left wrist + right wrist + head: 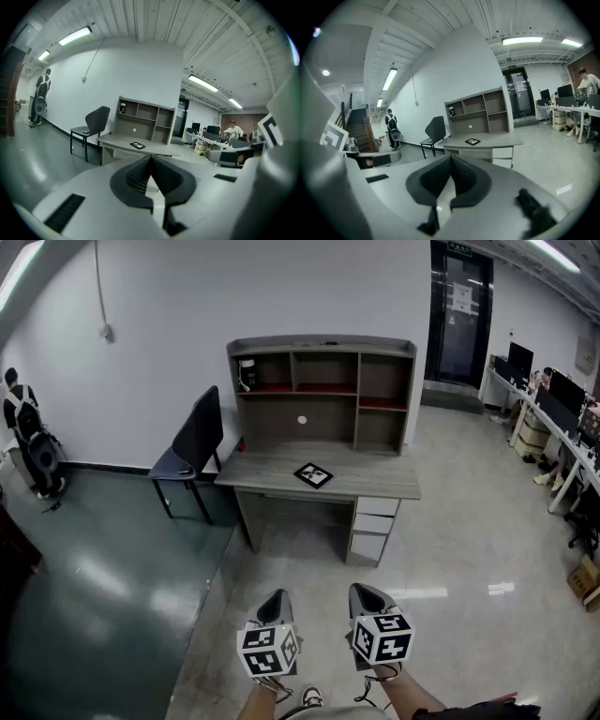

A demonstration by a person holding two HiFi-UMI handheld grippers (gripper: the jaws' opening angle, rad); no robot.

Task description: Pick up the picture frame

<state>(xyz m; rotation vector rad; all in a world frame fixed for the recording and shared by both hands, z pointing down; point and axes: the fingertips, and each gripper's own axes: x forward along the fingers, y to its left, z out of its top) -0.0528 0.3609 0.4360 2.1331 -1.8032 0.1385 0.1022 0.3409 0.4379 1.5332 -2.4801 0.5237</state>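
A small black picture frame [313, 475] lies flat on the grey desk [375, 486], well ahead of me across the floor. It shows small in the left gripper view [137, 146] and the right gripper view [472, 141]. My left gripper [277, 599] and right gripper [363, 594] hang side by side near the bottom of the head view, far short of the desk. Both have their jaws together with nothing between them. Seen from its own camera, the left gripper [150, 158] is shut, and so is the right gripper [450, 158].
A hutch with open shelves [323, 390] stands on the desk's back. A dark chair [194, 444] sits at the desk's left, drawers [371, 526] under its right. A person [28, 442] stands at far left; office desks [553, 418] line the right.
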